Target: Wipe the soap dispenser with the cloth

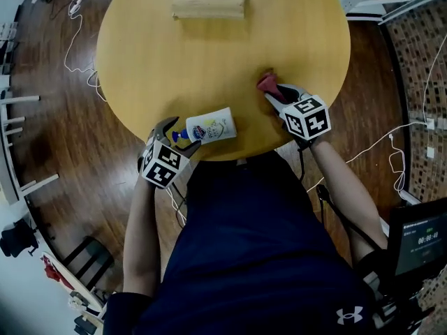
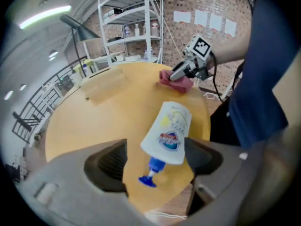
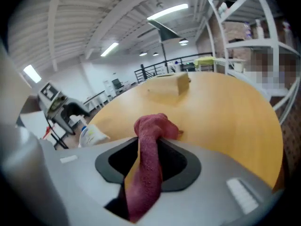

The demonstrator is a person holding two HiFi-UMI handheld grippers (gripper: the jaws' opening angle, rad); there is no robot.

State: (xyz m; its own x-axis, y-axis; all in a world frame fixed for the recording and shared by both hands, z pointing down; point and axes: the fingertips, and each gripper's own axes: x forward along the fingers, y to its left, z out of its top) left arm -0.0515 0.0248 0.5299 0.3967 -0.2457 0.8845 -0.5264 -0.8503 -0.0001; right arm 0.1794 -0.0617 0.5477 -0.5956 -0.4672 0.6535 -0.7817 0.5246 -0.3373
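Note:
The white soap dispenser (image 1: pixel 209 126) with a blue pump lies on its side near the front edge of the round wooden table (image 1: pixel 209 54). My left gripper (image 1: pixel 173 132) is at its pump end, jaws wide apart. In the left gripper view the dispenser (image 2: pixel 169 133) lies between the spread jaws and is not squeezed. The red cloth (image 1: pixel 267 84) is bunched on the table at the tips of my right gripper (image 1: pixel 276 95). The right gripper view shows the cloth (image 3: pixel 150 140) running loosely through the jaw gap, with dark space on both sides of it.
A wooden tissue box (image 1: pixel 209 0) stands at the table's far edge. White cables (image 1: pixel 77 40) trail over the dark wood floor at left and right. A screen (image 1: pixel 419 243) sits at lower right. A white shelf rack (image 2: pixel 131 27) stands beyond the table.

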